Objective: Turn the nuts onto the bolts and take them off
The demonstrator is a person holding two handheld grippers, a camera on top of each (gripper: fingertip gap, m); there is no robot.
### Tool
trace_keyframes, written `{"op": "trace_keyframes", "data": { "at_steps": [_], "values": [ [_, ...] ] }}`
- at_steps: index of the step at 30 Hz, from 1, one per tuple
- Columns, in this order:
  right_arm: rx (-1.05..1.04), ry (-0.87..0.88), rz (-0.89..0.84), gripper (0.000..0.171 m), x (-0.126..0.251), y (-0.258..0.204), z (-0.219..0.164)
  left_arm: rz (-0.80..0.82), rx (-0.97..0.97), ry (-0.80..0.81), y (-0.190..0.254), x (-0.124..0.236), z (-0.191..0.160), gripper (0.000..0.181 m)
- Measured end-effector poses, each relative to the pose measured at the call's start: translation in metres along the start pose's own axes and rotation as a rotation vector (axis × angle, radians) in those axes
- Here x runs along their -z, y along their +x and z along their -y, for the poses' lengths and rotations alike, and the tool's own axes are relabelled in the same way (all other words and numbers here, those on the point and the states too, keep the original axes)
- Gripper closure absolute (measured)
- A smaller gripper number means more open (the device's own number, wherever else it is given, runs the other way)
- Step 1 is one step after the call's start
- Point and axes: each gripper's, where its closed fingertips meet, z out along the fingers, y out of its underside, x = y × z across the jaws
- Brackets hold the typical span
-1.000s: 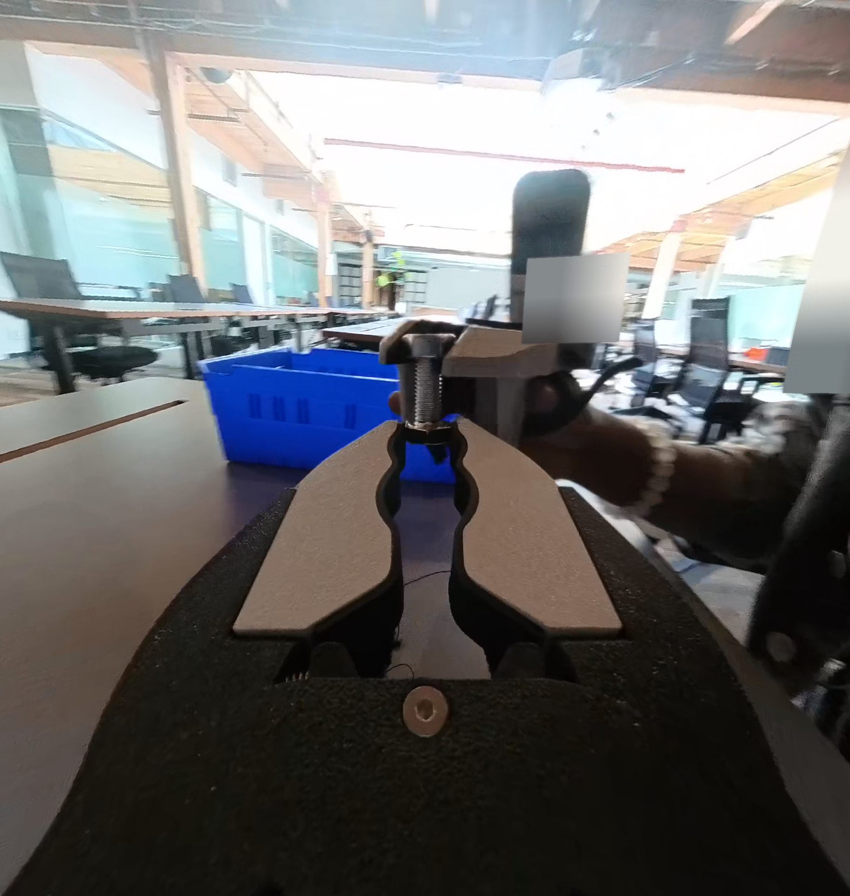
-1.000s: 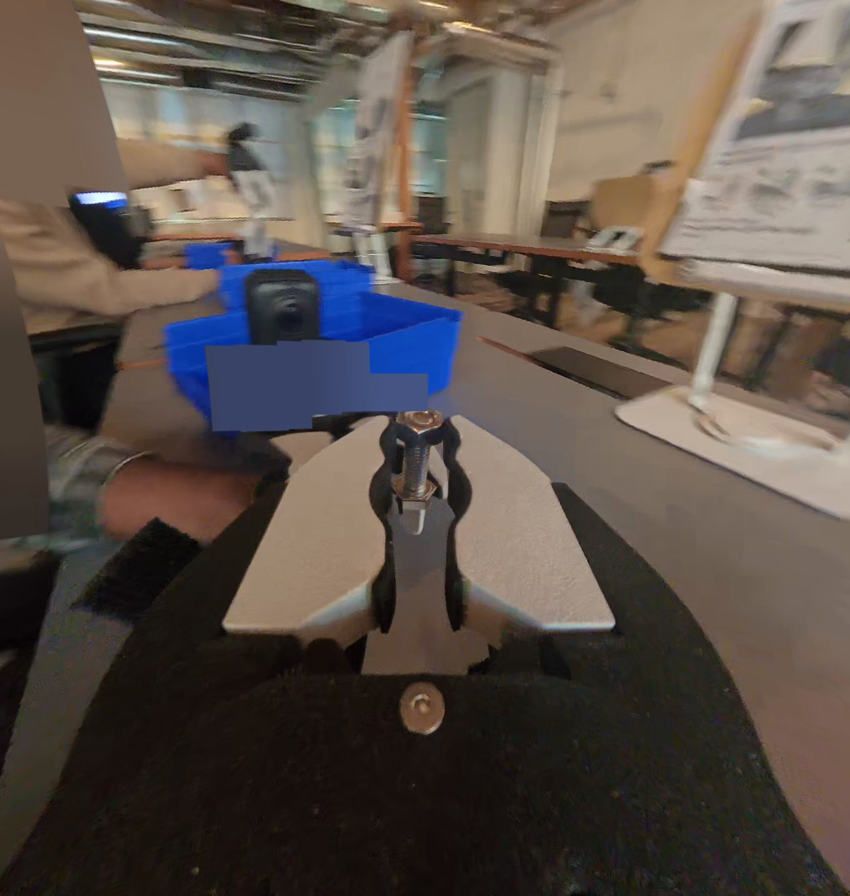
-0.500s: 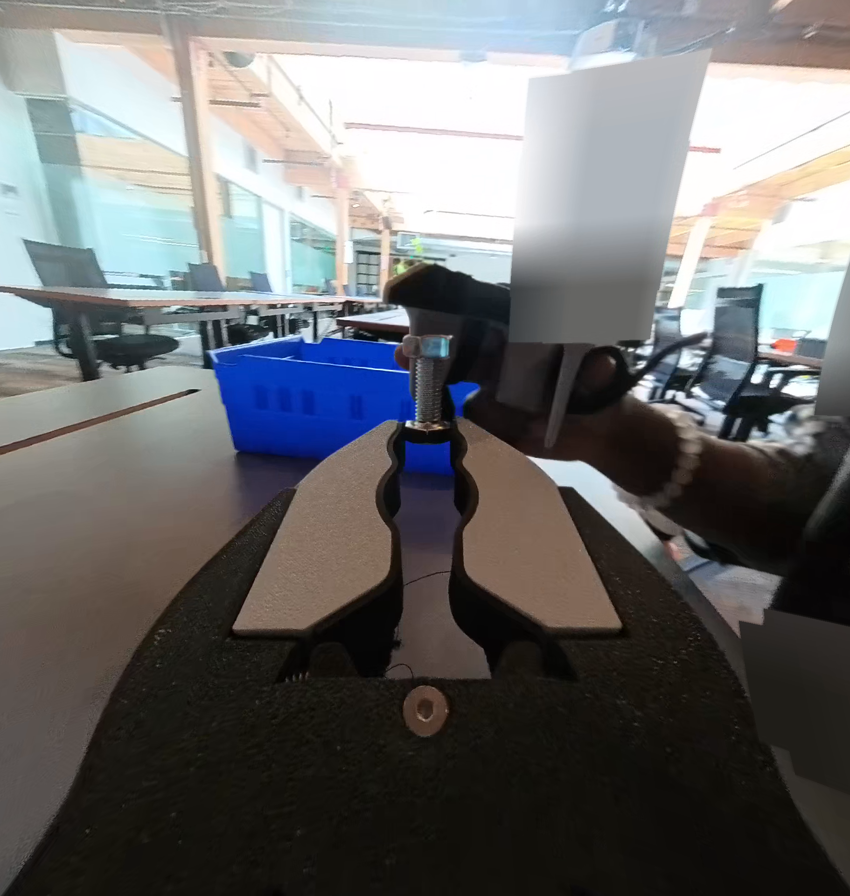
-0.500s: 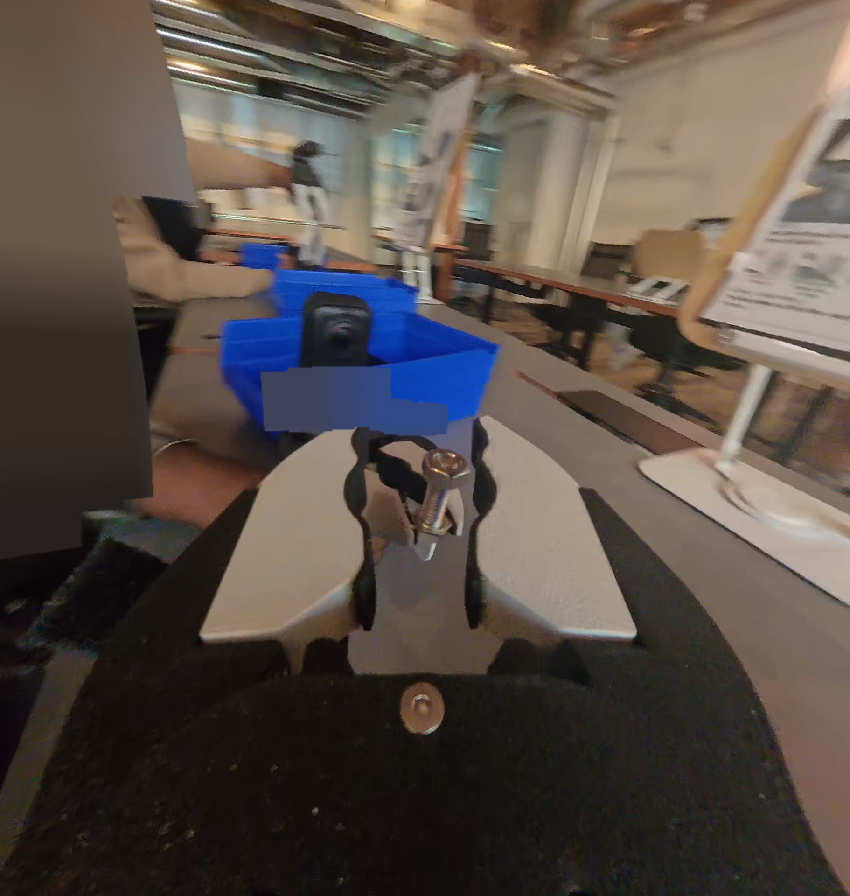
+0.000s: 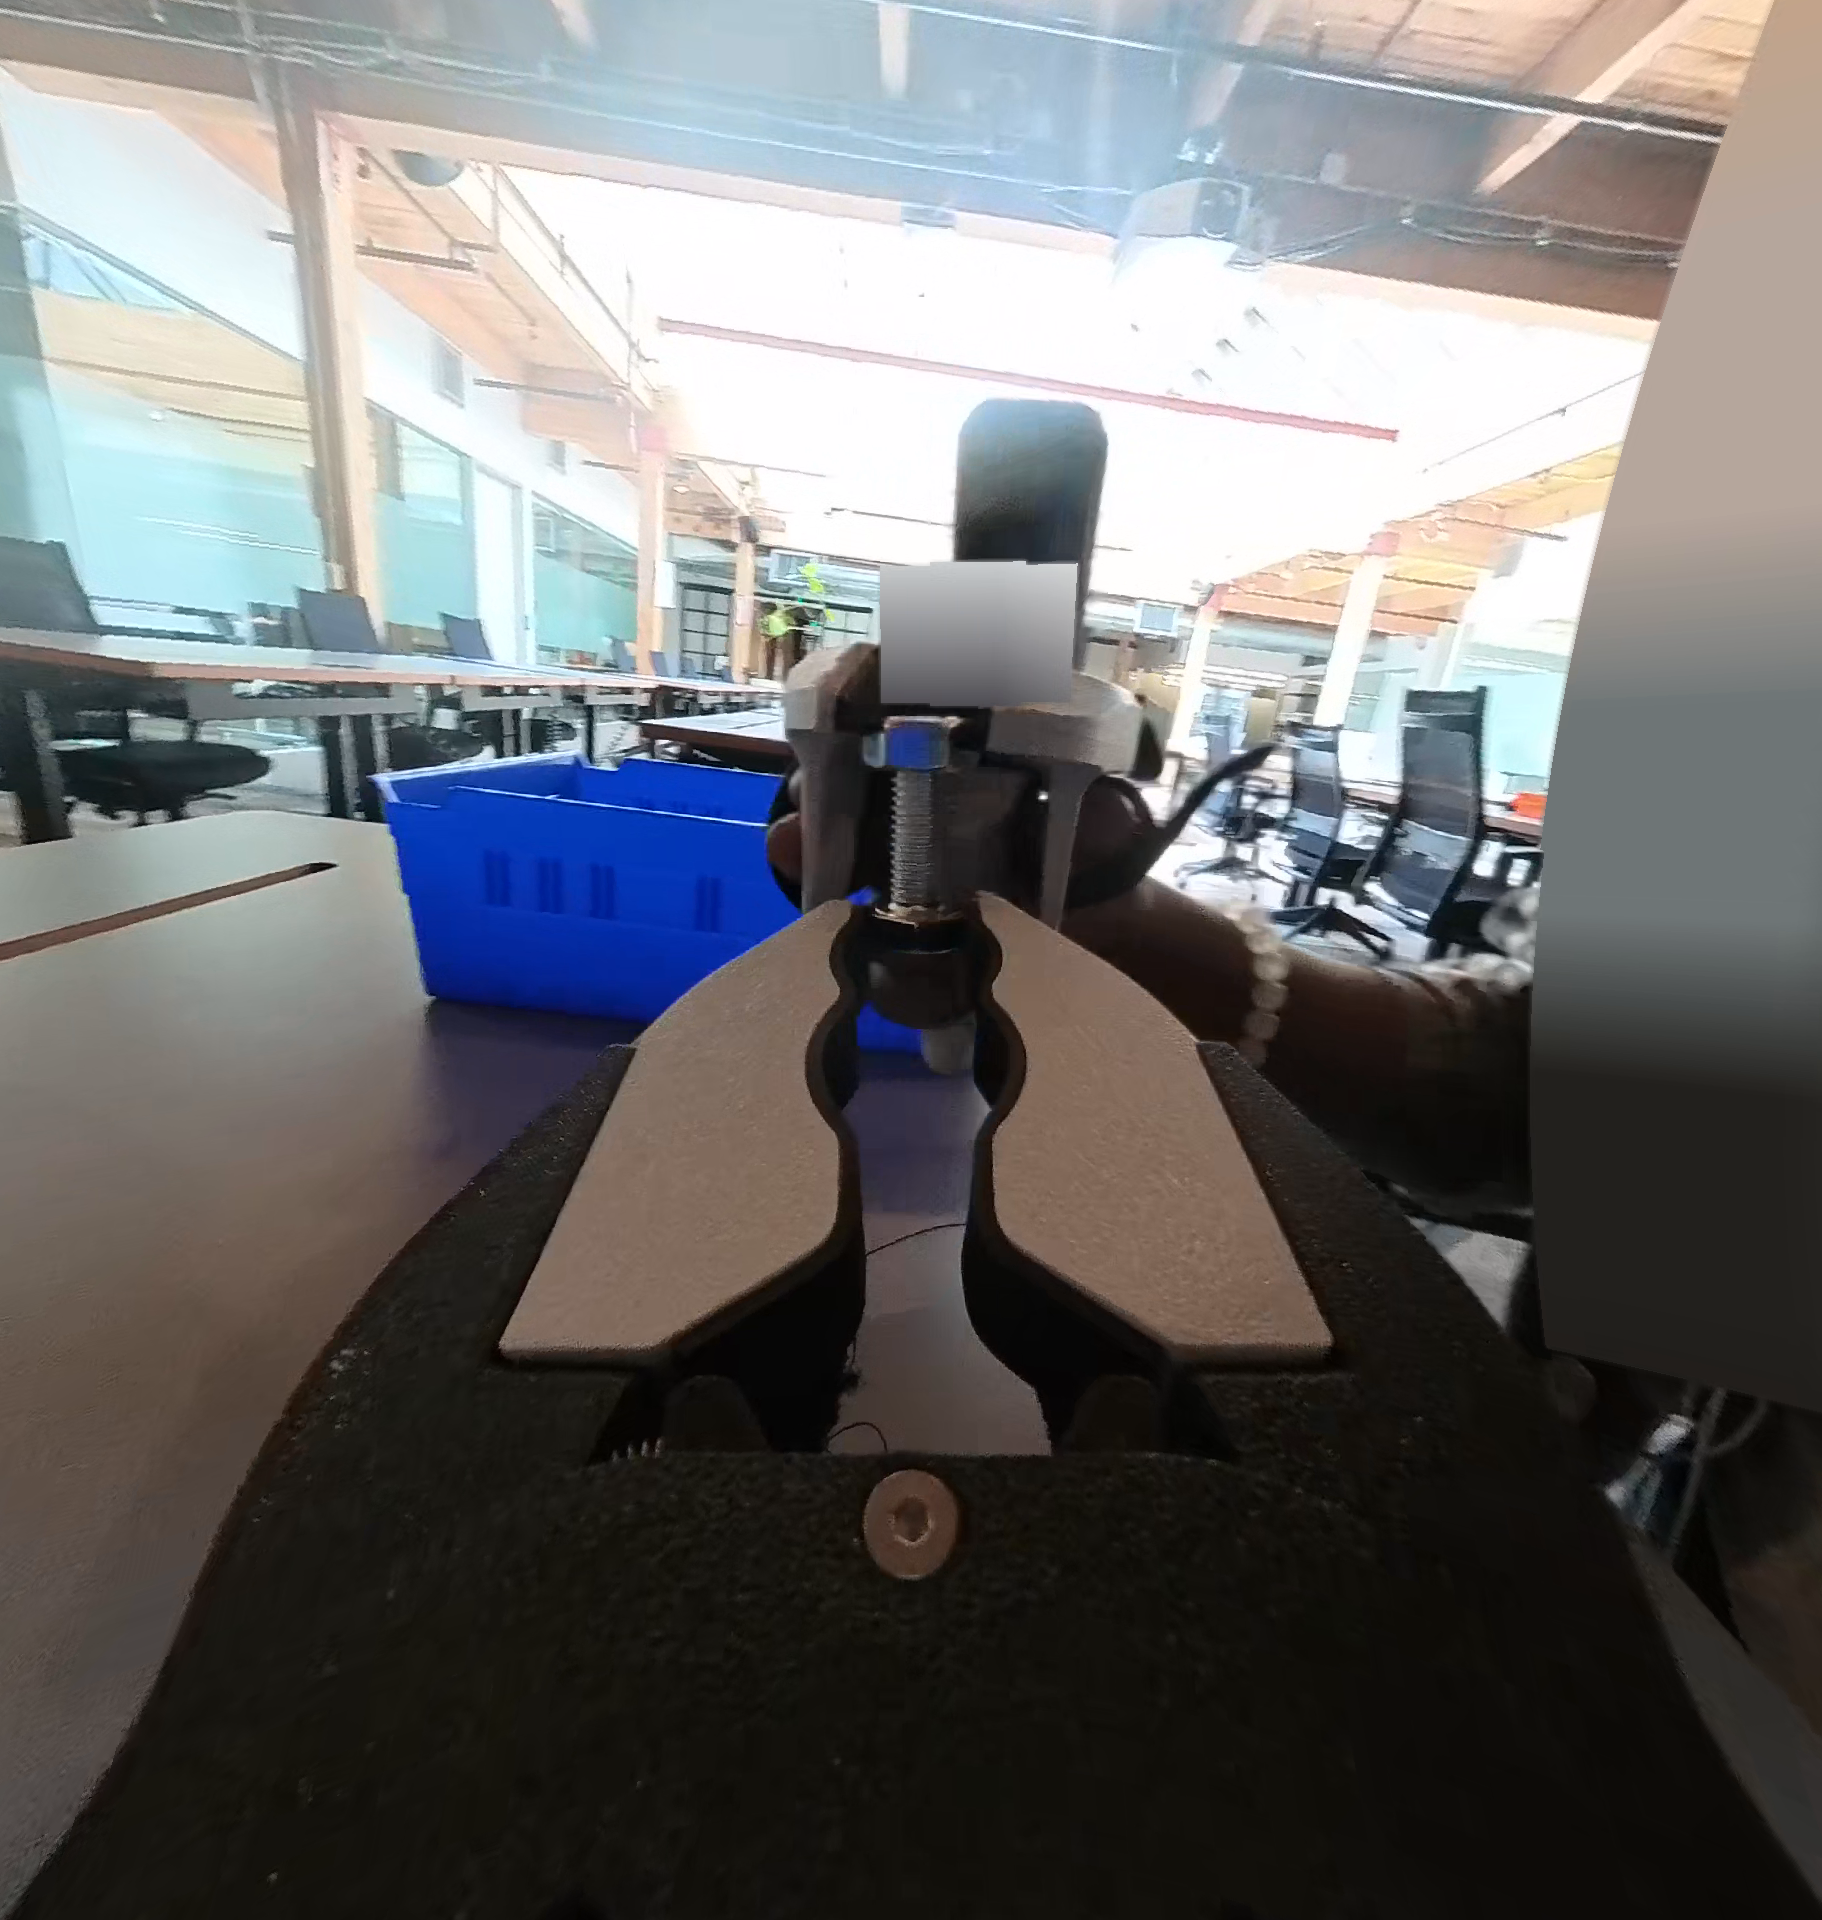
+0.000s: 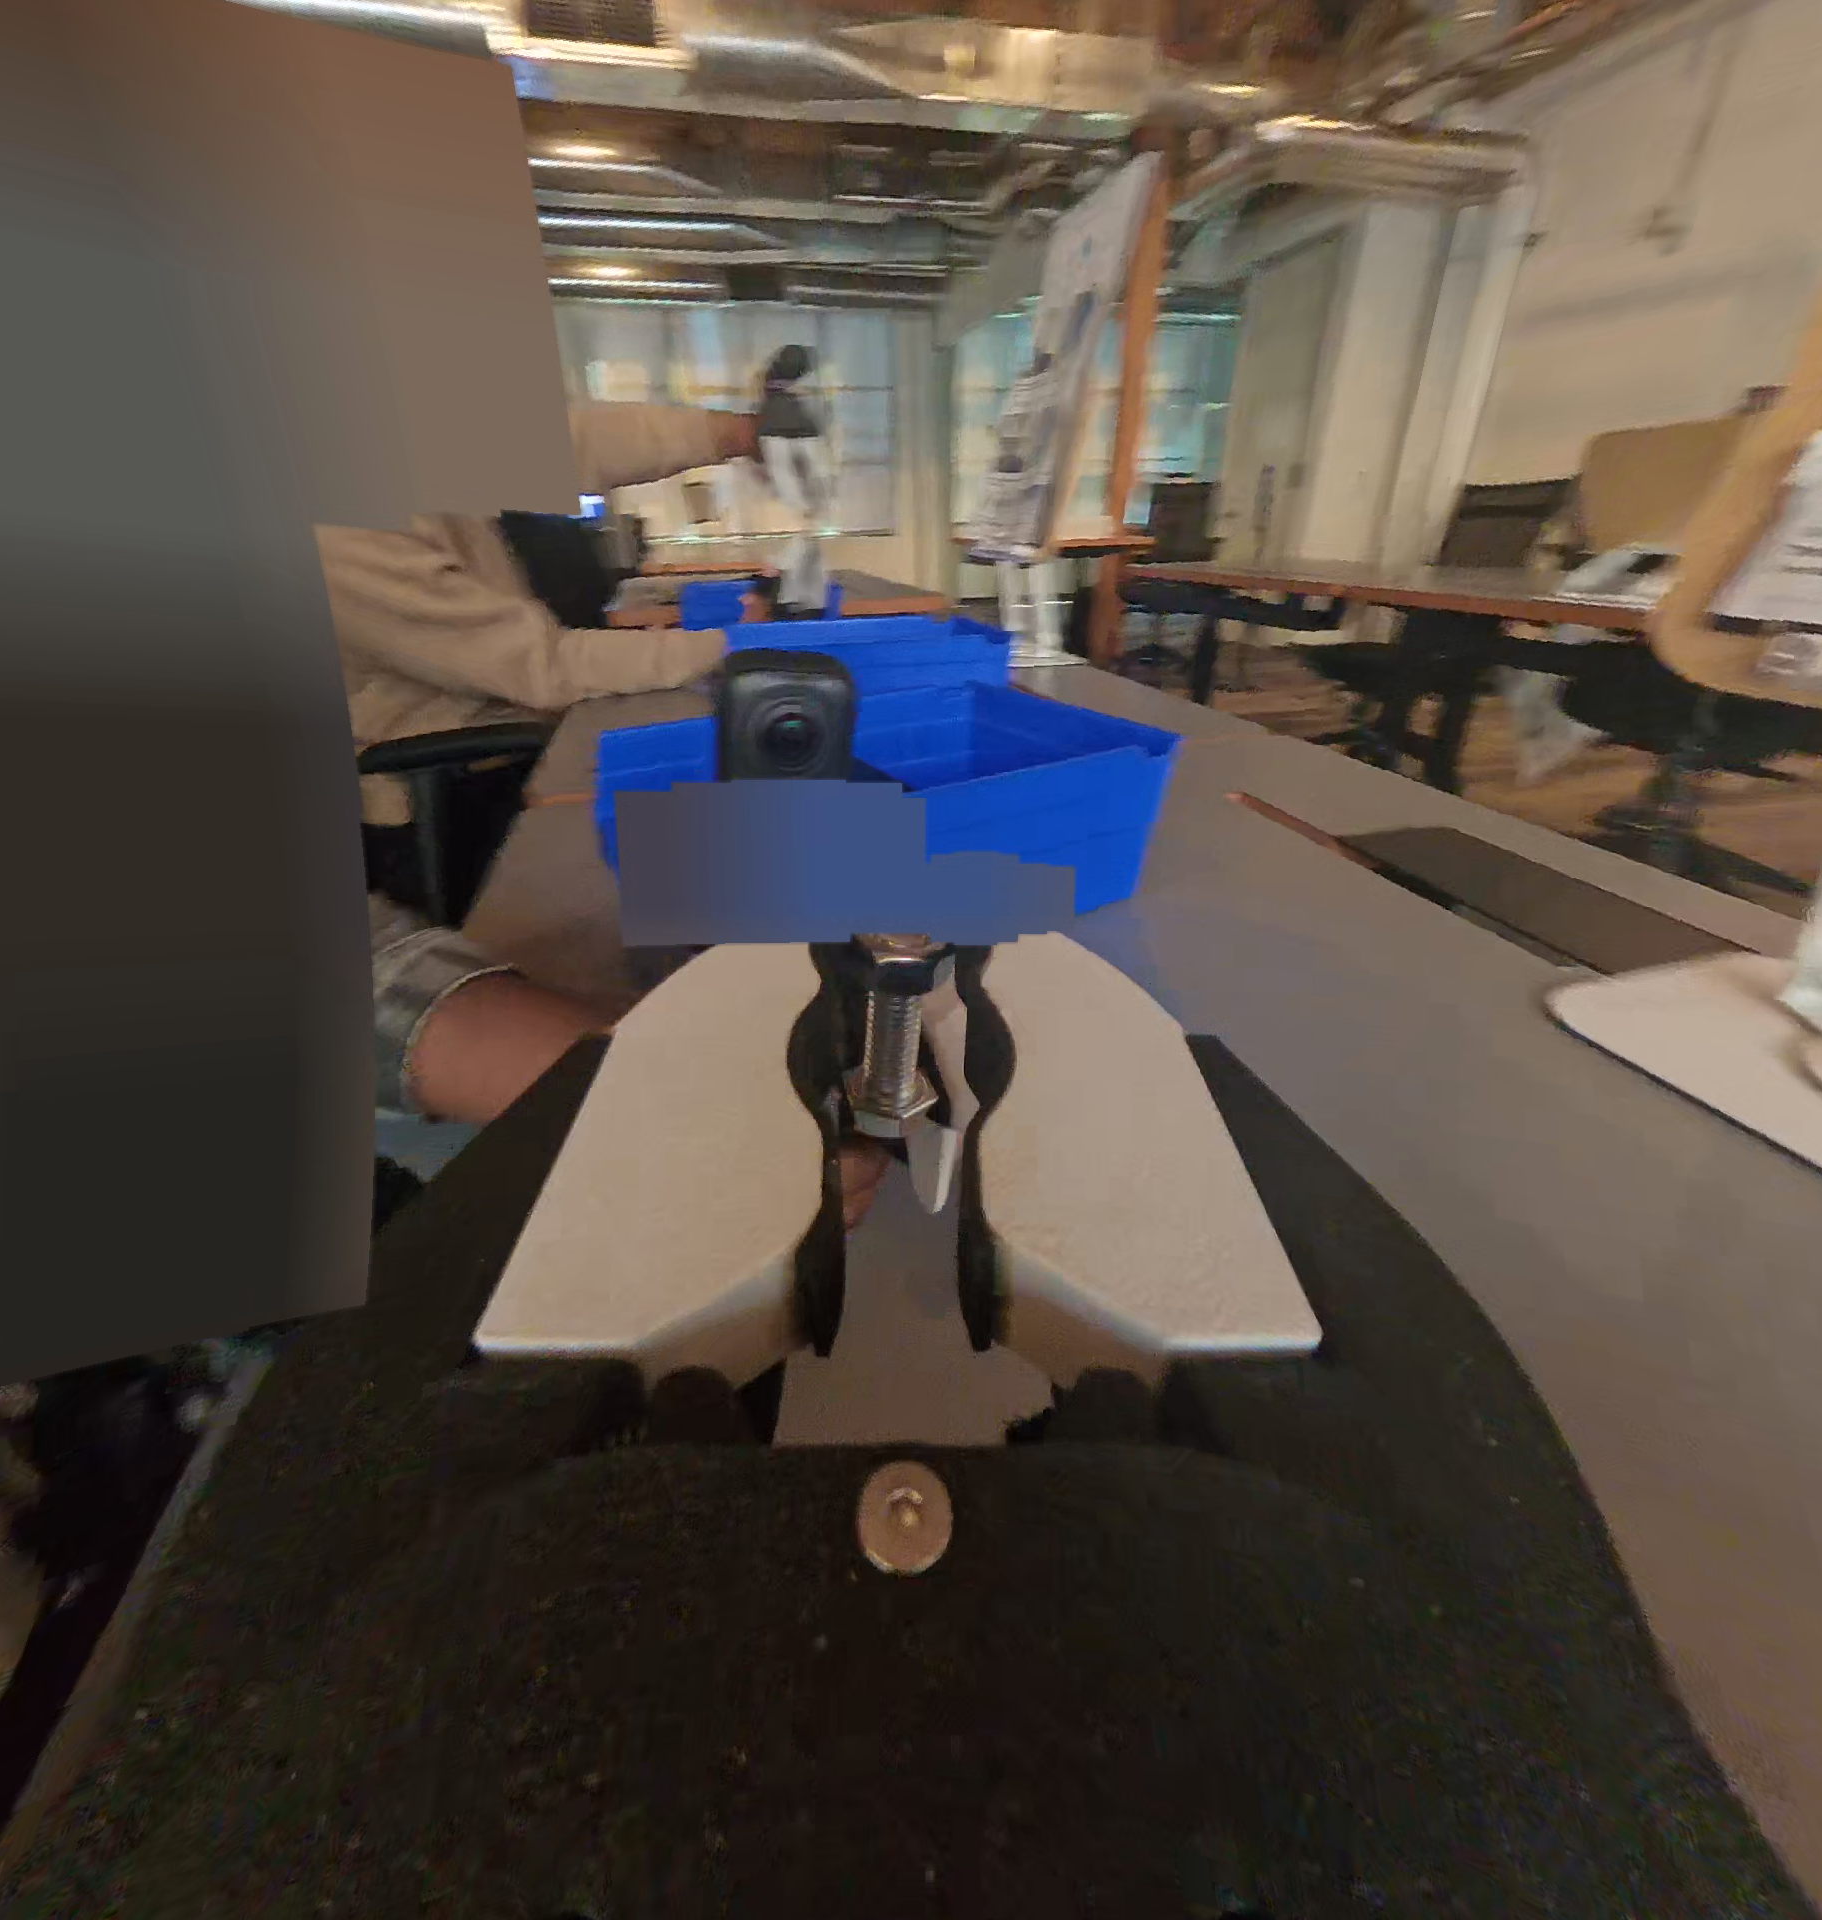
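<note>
1. In the left wrist view the left gripper [image 5: 912,914] pinches a nut [image 5: 912,913] between its tips, at 12 o'clock from the gripper's body.
2. A bolt [image 5: 913,821] stands upright out of that nut, threads bare, head on top.
3. The right gripper [image 5: 917,743] faces it from 12 o'clock, its grey fingers [image 5: 829,790] closed on either side of the bolt head.
4. In the right wrist view the right gripper [image 6: 902,961] grips the bolt [image 6: 891,1029] at its head, jaws nearly together around it.
5. There the nut [image 6: 889,1096] sits at the bolt's near end, at 6 o'clock from the head.
6. A blue bin [image 5: 585,894] rests on the dark table [image 5: 159,1091], at 10 o'clock from the left gripper's tips.
7. A hand [image 5: 1177,925] with a bead bracelet holds the right gripper from 3 o'clock.
</note>
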Motion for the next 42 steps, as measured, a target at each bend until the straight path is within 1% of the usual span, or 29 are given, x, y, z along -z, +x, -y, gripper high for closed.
{"op": "trace_keyframes", "data": {
  "at_steps": [1, 4, 6, 9, 10, 11, 13, 14, 15, 18, 19, 20, 21, 22, 24, 26, 29, 30, 31, 32, 34, 35, 36, 37, 39, 40, 41, 42],
  "values": [
    [-0.012, 0.001, -0.086, 0.152, 0.0, 0.005, 0.0, 0.034, -0.003, -0.001, -0.004, 0.0, 0.0, 0.164],
    [-0.088, 0.013, -0.376, 0.152, 0.003, 0.019, -0.003, 0.114, -0.007, -0.011, -0.012, 0.001, -0.001, 0.164],
    [-0.128, 0.022, -0.521, 0.151, 0.004, 0.02, -0.004, 0.132, -0.018, -0.023, -0.013, 0.0, -0.003, 0.164],
    [-0.144, 0.0, -0.587, 0.127, 0.004, 0.007, -0.003, 0.128, -0.04, -0.038, -0.01, -0.002, -0.005, 0.164],
    [-0.151, 0.0, -0.591, 0.126, 0.006, 0.002, -0.002, 0.131, -0.037, -0.037, -0.01, -0.002, -0.005, 0.164],
    [-0.156, 0.001, -0.596, 0.129, 0.009, -0.003, -0.001, 0.123, -0.031, -0.032, -0.011, -0.002, -0.004, 0.164],
    [-0.146, 0.024, -0.521, 0.168, 0.009, -0.02, 0.004, 0.134, -0.018, -0.026, -0.014, -0.001, -0.003, 0.164],
    [-0.137, 0.034, -0.499, 0.167, 0.01, -0.026, 0.006, 0.121, -0.017, -0.029, -0.013, -0.002, -0.003, 0.164],
    [-0.119, 0.03, -0.514, 0.164, 0.014, -0.026, 0.008, 0.121, -0.026, -0.034, -0.011, -0.001, -0.004, 0.164],
    [-0.01, 0.007, -0.592, 0.145, 0.027, -0.007, 0.009, 0.11, -0.041, -0.05, -0.009, -0.003, -0.006, 0.164],
    [0.006, -0.013, -0.579, 0.142, 0.026, -0.002, 0.007, 0.101, -0.041, -0.049, -0.008, -0.003, -0.006, 0.164],
    [0.007, -0.032, -0.554, 0.135, 0.024, 0.001, 0.004, 0.096, -0.04, -0.046, -0.007, -0.003, -0.006, 0.164],
    [-0.008, -0.048, -0.522, 0.124, 0.02, 0.003, 0.001, 0.103, -0.039, -0.044, -0.008, -0.003, -0.006, 0.164],
    [-0.026, -0.06, -0.483, 0.12, 0.016, 0.004, -0.001, 0.097, -0.037, -0.043, -0.008, -0.003, -0.005, 0.164],
    [-0.058, -0.08, -0.435, 0.12, 0.011, 0.006, -0.005, 0.101, -0.037, -0.042, -0.008, -0.002, -0.005, 0.164],
    [-0.083, -0.093, -0.416, 0.13, 0.008, 0.006, -0.009, 0.11, -0.034, -0.04, -0.009, -0.003, -0.005, 0.164],
    [-0.087, -0.085, -0.442, 0.133, 0.013, 0.001, -0.009, 0.115, -0.027, -0.037, -0.01, -0.002, -0.005, 0.164],
    [-0.064, -0.082, -0.454, 0.145, 0.017, -0.002, -0.008, 0.111, -0.031, -0.038, -0.009, -0.002, -0.005, 0.164],
    [-0.022, -0.071, -0.441, 0.171, 0.021, -0.009, -0.005, 0.124, -0.032, -0.036, -0.011, -0.002, -0.005, 0.164],
    [0.017, -0.041, -0.432, 0.171, 0.024, -0.015, 0.0, 0.118, -0.026, -0.039, -0.011, -0.002, -0.005, 0.164],
    [0.054, -0.015, -0.477, 0.17, 0.031, -0.01, 0.006, 0.11, -0.029, -0.044, -0.01, -0.002, -0.006, 0.164],
    [0.056, -0.027, -0.495, 0.159, 0.033, -0.005, 0.005, 0.102, -0.033, -0.046, -0.008, -0.002, -0.006, 0.164],
    [0.039, -0.045, -0.5, 0.143, 0.033, 0.0, 0.002, 0.099, -0.035, -0.048, -0.008, -0.002, -0.006, 0.164],
    [0.006, -0.068, -0.484, 0.131, 0.03, 0.002, -0.003, 0.099, -0.037, -0.05, -0.007, -0.003, -0.007, 0.164],
    [-0.056, -0.114, -0.435, 0.118, 0.022, 0.001, -0.012, 0.09, -0.039, -0.05, -0.006, -0.003, -0.006, 0.164],
    [-0.069, -0.125, -0.419, 0.119, 0.019, 0.0, -0.014, 0.093, -0.038, -0.049, -0.006, -0.003, -0.006, 0.164],
    [-0.068, -0.127, -0.402, 0.133, 0.017, -0.002, -0.014, 0.098, -0.035, -0.05, -0.007, -0.003, -0.006, 0.164],
    [-0.052, -0.123, -0.409, 0.143, 0.017, -0.003, -0.013, 0.097, -0.034, -0.046, -0.007, -0.003, -0.006, 0.164]
  ]
}}
